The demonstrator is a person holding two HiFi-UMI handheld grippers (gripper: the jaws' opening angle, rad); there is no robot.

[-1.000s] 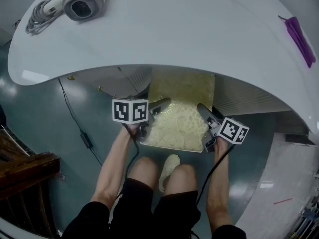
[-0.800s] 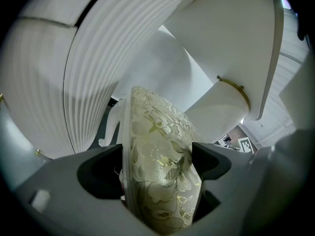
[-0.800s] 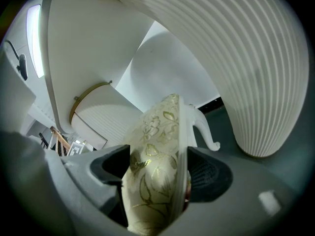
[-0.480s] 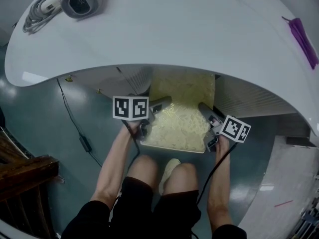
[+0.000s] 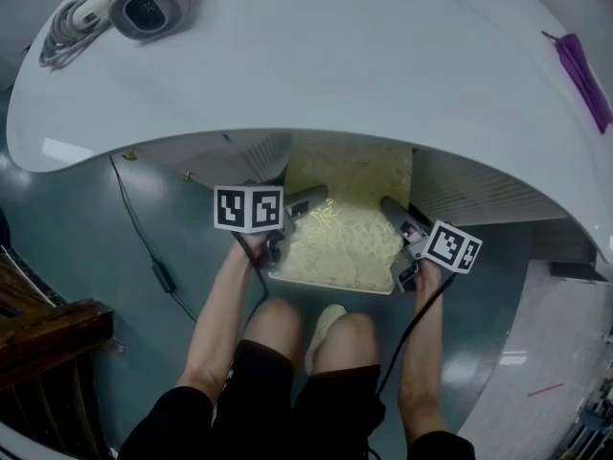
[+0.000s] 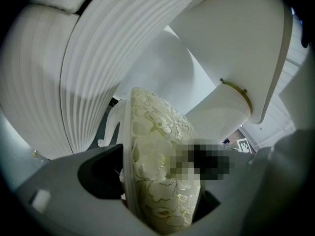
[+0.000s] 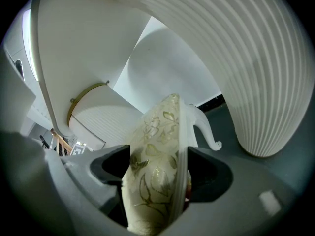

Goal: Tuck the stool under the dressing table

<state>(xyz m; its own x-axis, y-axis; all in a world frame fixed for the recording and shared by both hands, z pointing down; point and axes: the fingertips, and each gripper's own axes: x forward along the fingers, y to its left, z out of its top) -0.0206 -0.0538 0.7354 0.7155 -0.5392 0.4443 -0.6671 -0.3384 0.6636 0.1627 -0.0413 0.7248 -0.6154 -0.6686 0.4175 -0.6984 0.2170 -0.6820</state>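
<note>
The stool has a cream cushion with a gold floral pattern and stands partly under the white dressing table. My left gripper is shut on the seat's left edge, and the cushion fills the gap of the left gripper. My right gripper is shut on the seat's right edge, where the cushion is pressed between the jaws of the right gripper. A white curved stool leg shows beyond the seat.
Ribbed white table pedestals flank the knee space on both sides. On the tabletop lie a white device with a coiled cord and a purple item. A black cable runs over the floor at left, near wooden furniture.
</note>
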